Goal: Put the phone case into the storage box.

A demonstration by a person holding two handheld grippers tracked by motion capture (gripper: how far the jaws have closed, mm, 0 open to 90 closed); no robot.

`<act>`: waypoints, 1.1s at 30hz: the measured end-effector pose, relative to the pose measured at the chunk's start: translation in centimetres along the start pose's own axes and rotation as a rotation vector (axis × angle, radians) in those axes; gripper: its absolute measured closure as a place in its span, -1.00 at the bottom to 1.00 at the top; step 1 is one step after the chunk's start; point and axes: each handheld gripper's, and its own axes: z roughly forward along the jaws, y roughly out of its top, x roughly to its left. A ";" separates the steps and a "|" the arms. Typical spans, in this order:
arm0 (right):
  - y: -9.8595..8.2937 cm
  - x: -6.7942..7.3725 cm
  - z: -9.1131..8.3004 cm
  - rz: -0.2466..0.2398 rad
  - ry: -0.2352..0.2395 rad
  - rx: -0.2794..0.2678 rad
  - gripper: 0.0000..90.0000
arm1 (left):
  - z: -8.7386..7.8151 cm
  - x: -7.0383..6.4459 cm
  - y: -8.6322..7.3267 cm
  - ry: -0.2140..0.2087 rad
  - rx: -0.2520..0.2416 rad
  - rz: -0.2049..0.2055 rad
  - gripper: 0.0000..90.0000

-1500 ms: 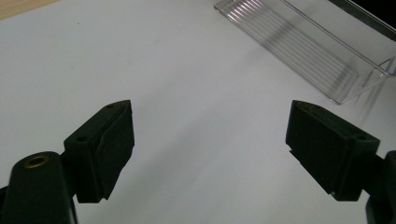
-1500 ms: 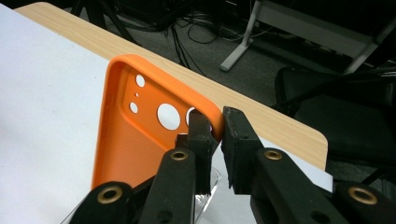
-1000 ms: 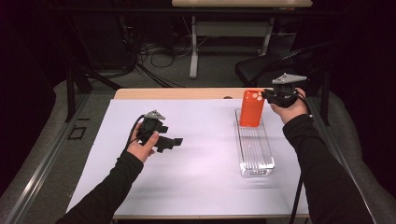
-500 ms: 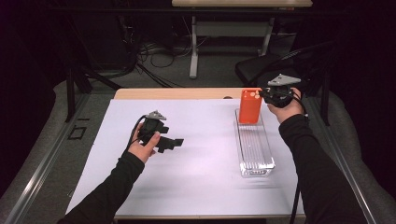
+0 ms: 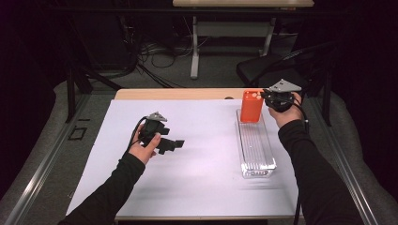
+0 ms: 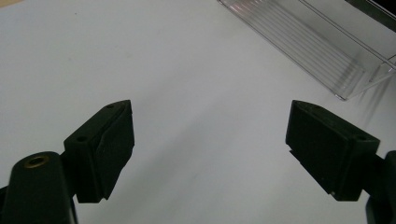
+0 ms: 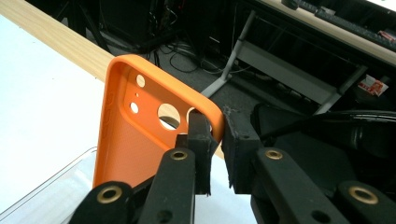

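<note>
Gripping the top edge of an orange phone case (image 5: 251,107), the right gripper (image 5: 271,99) has its 2 jaws pinched on the rim beside the camera cutouts. Beneath both lies the white table (image 5: 206,187). Next in size, a clear ribbed tray (image 5: 256,150) has the upright case at its far end. Left gripper (image 5: 165,143) hovers over the table, jaws spread wide, holding nothing.

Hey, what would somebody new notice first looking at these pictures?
The orange phone case stands out, held upright at the far end of the clear tray with its edge pinched by the right gripper. Across the white table, the left gripper is open, holding nothing.
</note>
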 end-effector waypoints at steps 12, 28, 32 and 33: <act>-0.9 0.7 0.5 -0.028 0.010 -0.041 0.84 | -0.2 0.1 -0.1 0.003 0.003 -0.003 -0.65; -1.8 1.1 0.9 -0.033 -0.002 -0.054 0.83 | -0.2 0.3 -0.5 0.005 0.005 -0.011 -0.65; -2.0 1.1 0.9 -0.037 0.000 -0.058 0.83 | -0.3 0.3 -0.5 0.005 0.006 -0.009 -0.65; -2.0 1.1 0.9 -0.038 0.000 -0.058 0.83 | -0.2 0.3 -0.5 0.005 0.005 -0.011 -0.65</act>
